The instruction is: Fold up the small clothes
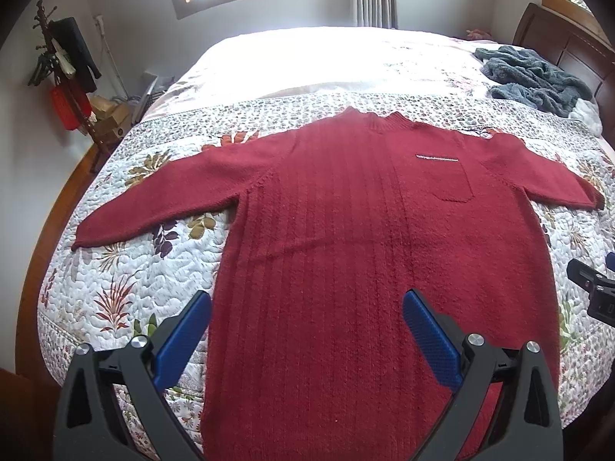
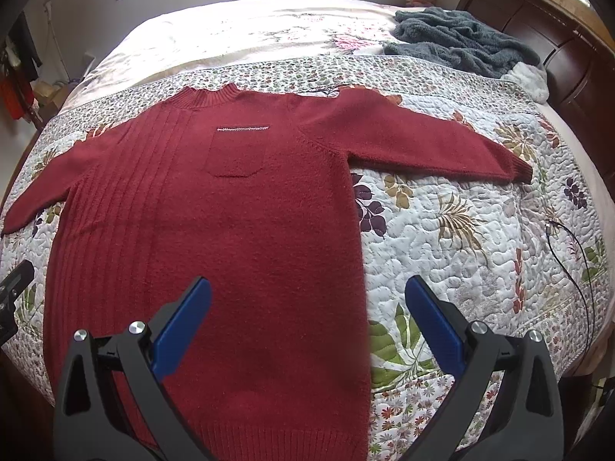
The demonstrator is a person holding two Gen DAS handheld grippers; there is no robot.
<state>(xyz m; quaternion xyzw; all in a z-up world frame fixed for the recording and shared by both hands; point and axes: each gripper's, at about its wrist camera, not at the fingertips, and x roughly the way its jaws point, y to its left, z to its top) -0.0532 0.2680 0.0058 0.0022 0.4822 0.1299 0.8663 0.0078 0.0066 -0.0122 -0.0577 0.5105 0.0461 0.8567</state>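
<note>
A dark red knit sweater point(image 1: 346, 223) point(image 2: 215, 223) lies flat and face up on the floral quilt, collar away from me, both sleeves spread out to the sides, a small chest pocket point(image 2: 236, 150) showing. My left gripper point(image 1: 307, 307) hovers open over the sweater's lower left part, its blue pads wide apart and holding nothing. My right gripper point(image 2: 307, 296) hovers open over the sweater's lower right edge, one pad over the knit and the other over the quilt. The right gripper's black body point(image 1: 592, 292) shows at the right edge of the left wrist view.
The quilted floral bedspread point(image 2: 461, 238) covers a bed with a dark wooden headboard point(image 2: 538, 27) on the right. A grey fluffy blanket point(image 2: 453, 42) lies bunched near the headboard. A coat rack with clothes point(image 1: 65, 77) stands left of the bed. A thin black cable point(image 2: 576, 261) lies on the quilt's right side.
</note>
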